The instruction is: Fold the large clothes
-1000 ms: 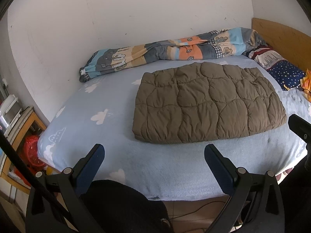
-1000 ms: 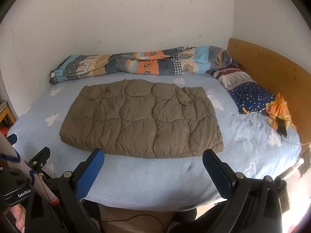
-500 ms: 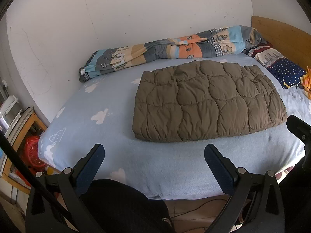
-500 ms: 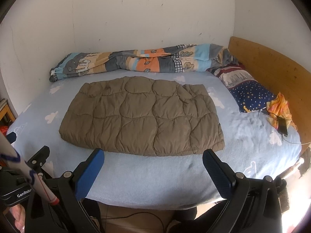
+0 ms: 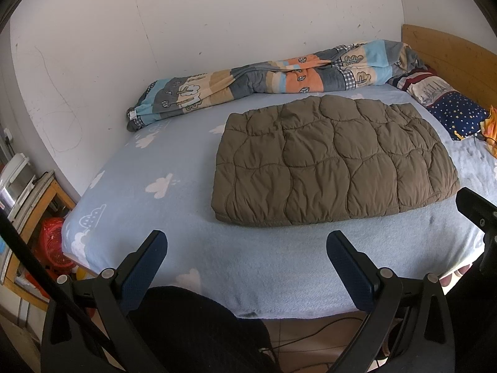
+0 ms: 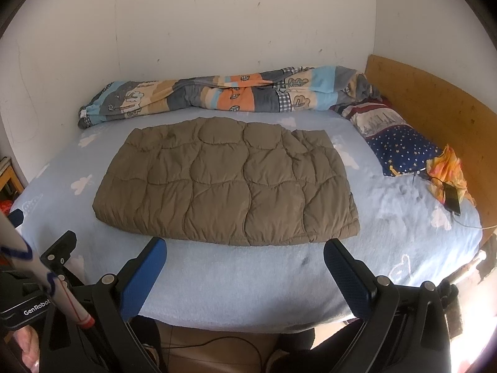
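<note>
From the left wrist view, the left gripper [image 5: 245, 256] is standing wide open and empty, and it has come a little closer to the brown quilted jacket [image 5: 334, 161], lying folded on the blue bed sheet [image 5: 174, 217]. From the right wrist view, the right gripper [image 6: 244, 259] is also spread and empty; a new fold is probably coming. "GenRobot" is readable on the neighbouring device [image 6: 34, 306].

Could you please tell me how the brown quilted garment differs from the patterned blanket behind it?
The brown quilted garment is one plain colour; the patterned blanket is striped orange, blue and grey. The garment lies flat, folded into a neat rectangle mid-bed; the blanket is bunched into a long roll against the wall. Both rest on the blue sheet.
</note>
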`<act>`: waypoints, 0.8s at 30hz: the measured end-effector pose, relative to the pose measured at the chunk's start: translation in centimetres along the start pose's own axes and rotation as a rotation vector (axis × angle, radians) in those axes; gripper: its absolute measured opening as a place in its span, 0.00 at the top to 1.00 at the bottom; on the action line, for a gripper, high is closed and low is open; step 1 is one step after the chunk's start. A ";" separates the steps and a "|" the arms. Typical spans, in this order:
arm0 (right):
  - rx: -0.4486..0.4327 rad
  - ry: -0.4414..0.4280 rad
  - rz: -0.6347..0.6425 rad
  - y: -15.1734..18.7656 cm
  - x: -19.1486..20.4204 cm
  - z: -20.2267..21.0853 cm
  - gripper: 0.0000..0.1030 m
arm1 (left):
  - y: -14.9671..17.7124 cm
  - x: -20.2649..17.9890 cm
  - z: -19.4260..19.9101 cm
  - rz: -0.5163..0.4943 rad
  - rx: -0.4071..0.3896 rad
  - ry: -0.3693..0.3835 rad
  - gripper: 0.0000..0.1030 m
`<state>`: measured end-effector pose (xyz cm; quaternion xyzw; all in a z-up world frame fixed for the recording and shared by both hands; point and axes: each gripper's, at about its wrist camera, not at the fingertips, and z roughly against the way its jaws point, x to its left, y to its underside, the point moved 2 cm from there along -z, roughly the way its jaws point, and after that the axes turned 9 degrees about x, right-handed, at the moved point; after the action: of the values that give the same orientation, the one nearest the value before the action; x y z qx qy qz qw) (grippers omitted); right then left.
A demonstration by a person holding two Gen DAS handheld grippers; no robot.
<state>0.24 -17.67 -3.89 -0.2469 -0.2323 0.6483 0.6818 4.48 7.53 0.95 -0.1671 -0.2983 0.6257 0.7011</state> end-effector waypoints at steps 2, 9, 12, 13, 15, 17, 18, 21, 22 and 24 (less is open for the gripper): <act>0.001 0.002 0.002 0.0 0.0 -0.1 0.00 | 0.0 0.0 0.0 0.000 0.000 0.001 0.01; 0.002 0.000 0.005 0.0 -0.1 -0.1 0.00 | 0.2 0.0 -0.1 -0.002 0.003 -0.002 0.01; 0.003 -0.001 0.003 0.0 -0.2 -0.1 0.00 | 0.2 0.0 -0.1 -0.003 0.004 -0.001 0.01; 0.003 0.001 0.004 -0.1 -0.1 -0.1 0.00 | 0.3 0.0 -0.1 -0.003 0.005 0.000 0.01; 0.003 0.001 0.004 0.0 -0.2 -0.1 0.00 | 0.2 0.0 -0.1 -0.002 0.004 0.000 0.01; 0.003 0.000 0.005 -0.1 -0.2 -0.1 0.00 | 0.2 0.1 -0.1 -0.003 0.004 0.000 0.01; 0.003 0.002 0.005 0.0 -0.2 -0.1 0.00 | 0.2 0.1 -0.1 -0.003 0.004 0.000 0.01; 0.004 0.001 0.004 0.0 -0.2 -0.1 0.00 | 0.3 0.1 -0.2 -0.004 0.005 0.001 0.01; 0.004 0.002 0.005 0.1 -0.2 -0.1 0.00 | 0.3 0.1 -0.2 -0.004 0.006 0.002 0.01; 0.005 -0.001 0.005 -0.1 -0.3 -0.1 0.00 | 0.3 0.1 -0.3 -0.002 0.013 0.013 0.01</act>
<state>0.38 -17.94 -3.95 -0.2455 -0.2302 0.6507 0.6807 4.46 7.68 0.60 -0.1661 -0.2898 0.6257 0.7049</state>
